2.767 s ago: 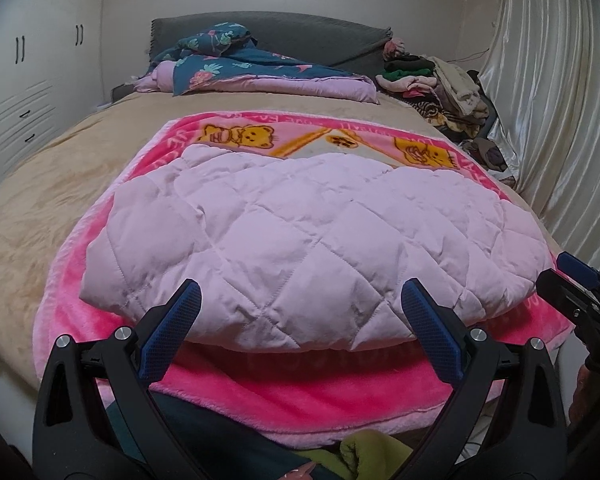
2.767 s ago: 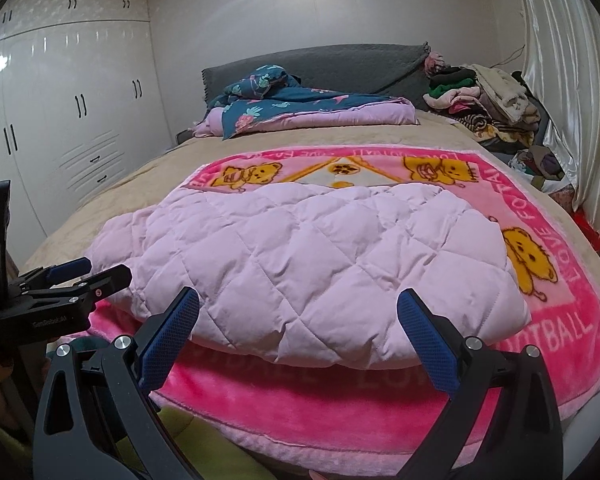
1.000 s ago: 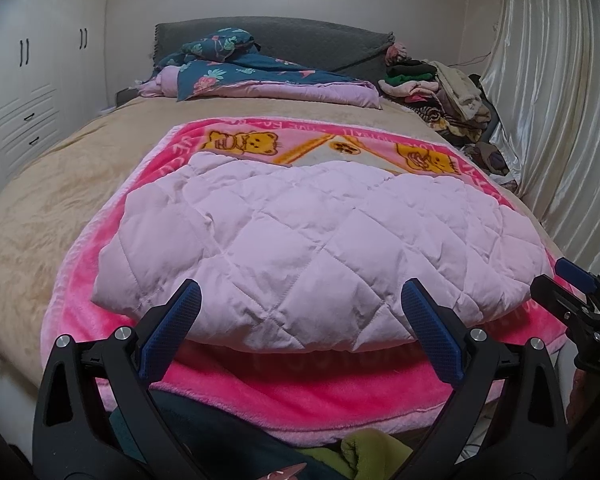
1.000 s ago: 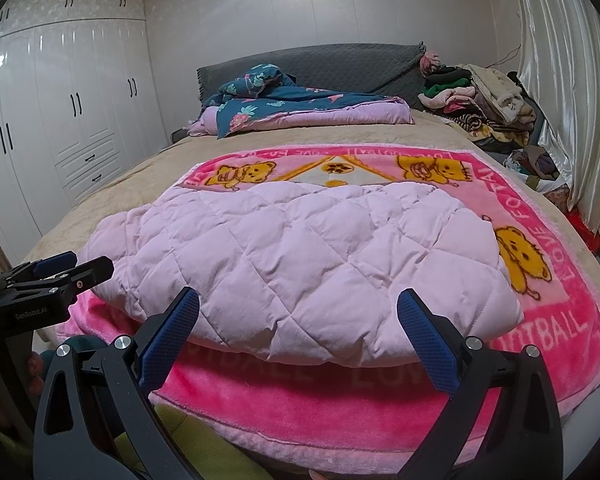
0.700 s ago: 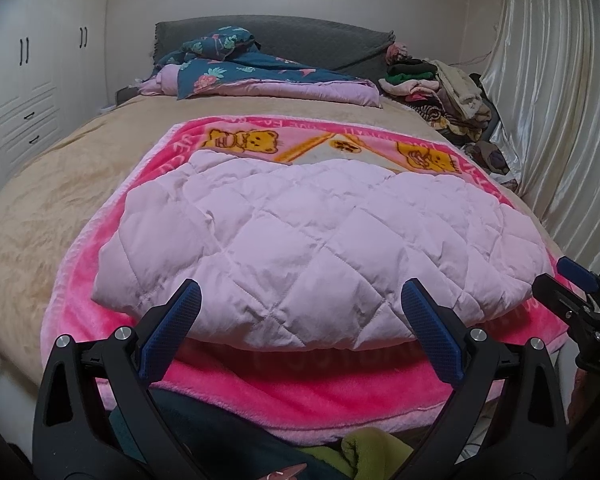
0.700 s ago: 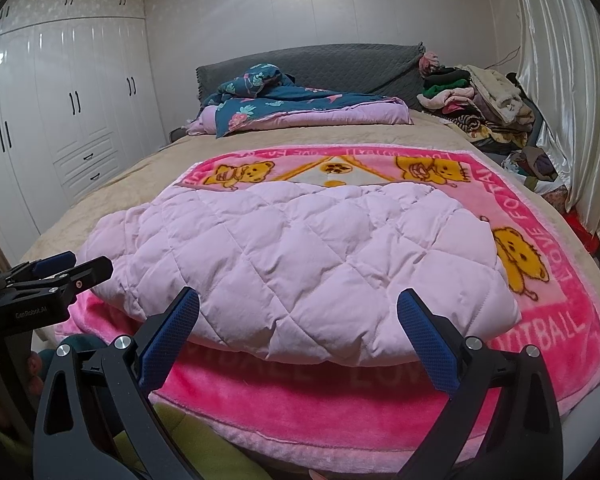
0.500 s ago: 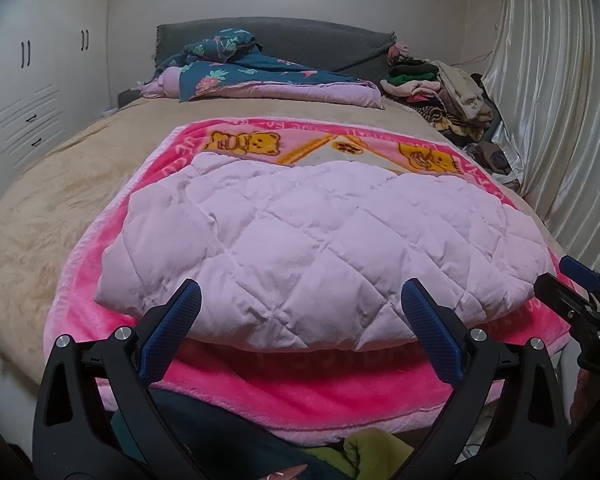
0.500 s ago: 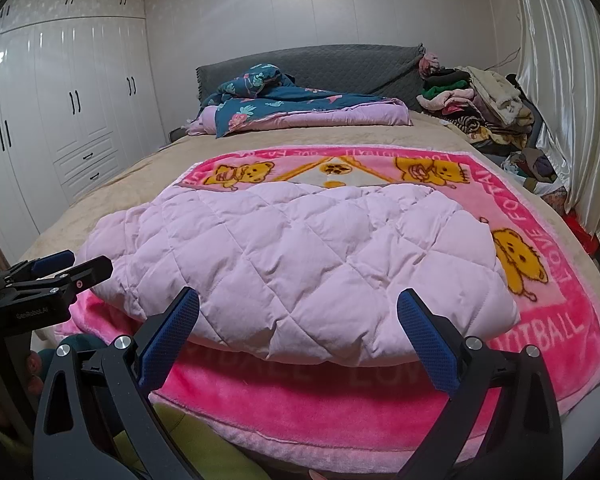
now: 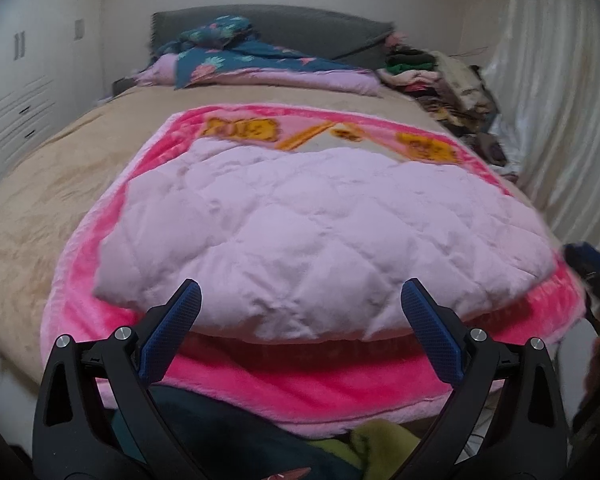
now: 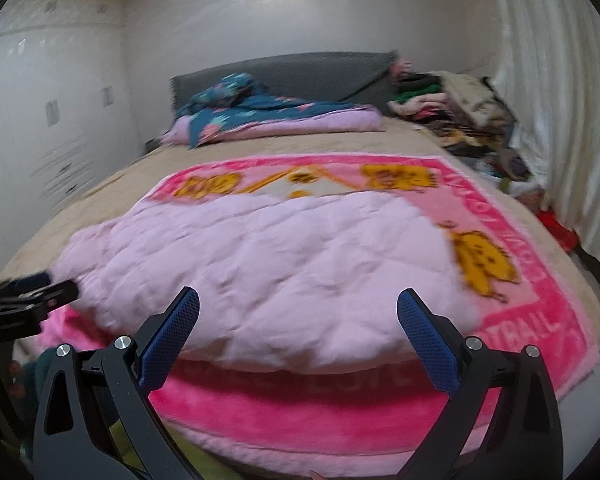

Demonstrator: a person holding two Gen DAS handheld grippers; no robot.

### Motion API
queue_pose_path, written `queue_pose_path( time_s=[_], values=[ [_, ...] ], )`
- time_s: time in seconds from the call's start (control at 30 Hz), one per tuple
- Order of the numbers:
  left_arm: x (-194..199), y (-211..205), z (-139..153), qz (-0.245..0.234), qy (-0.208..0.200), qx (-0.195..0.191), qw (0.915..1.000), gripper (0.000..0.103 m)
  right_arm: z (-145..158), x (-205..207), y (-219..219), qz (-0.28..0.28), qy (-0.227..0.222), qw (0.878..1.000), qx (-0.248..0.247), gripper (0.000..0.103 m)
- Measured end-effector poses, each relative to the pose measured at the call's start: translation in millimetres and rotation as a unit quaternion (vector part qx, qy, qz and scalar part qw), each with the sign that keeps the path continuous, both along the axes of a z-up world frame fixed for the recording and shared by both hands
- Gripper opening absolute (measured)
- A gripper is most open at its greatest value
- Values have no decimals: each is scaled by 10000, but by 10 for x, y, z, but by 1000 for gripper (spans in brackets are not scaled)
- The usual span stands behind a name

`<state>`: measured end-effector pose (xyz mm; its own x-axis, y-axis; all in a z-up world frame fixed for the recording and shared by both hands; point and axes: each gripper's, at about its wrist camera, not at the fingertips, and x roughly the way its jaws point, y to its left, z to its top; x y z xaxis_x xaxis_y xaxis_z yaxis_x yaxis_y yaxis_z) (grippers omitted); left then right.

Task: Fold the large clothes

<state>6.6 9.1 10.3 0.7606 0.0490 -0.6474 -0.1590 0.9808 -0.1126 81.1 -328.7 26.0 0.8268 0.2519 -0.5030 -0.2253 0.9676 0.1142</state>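
Quilted garment (image 9: 320, 236): pale pink woven cloth, padded, matt, stitched in a diamond pattern, lightly creased. Pink blanket (image 9: 300, 376) beneath it: thick plush fleece, fuzzy pile, printed with yellow bears. Bed cover (image 9: 40, 184): beige cloth, short soft nap, matt. Headboard (image 10: 312, 74): grey textured fabric. Folded floral bedding (image 10: 260, 114): smooth printed cloth over a lilac layer. Curtain (image 10: 556, 112): cream cloth, satin sheen, vertical pleats. Wardrobe (image 10: 40, 128): white panels, glossy. Left gripper (image 9: 300, 324) and right gripper (image 10: 298, 324): black matt plastic bodies, bright metal screw heads, blue finely textured pads (image 9: 170, 330) on the fingers
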Motion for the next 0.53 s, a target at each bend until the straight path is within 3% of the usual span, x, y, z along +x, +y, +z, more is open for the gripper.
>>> queue_pose_path(
  time_s=[0.1,0.2,0.27,0.33,0.43,0.47,0.53],
  values=[
    [48,236,-26,338,55,-54,9994,94,-97,99,-632,-910,99,9957,103,99],
    [98,632,-8,833,44,-111,9964,94,-293,164,-1433,-2013,310,9789,178,99],
    [144,940,27,1205,-11,-147,9926,94,-491,192,-2051,-2920,536,9549,8,99],
    [239,1379,37,1670,22,-199,9858,94,-762,184,-2785,-3768,820,9226,-85,99],
    [384,2111,-12,2466,113,-215,9688,94,-1145,113,-3601,-4640,1317,8760,-32,99],
    [427,2345,-50,2702,157,-203,9625,94,-1319,67,-3929,-4961,1520,8548,-107,99],
    [507,2824,-180,3118,285,-224,9495,94,-1610,20,-4435,-5289,1832,8283,-246,99]
  ],
)
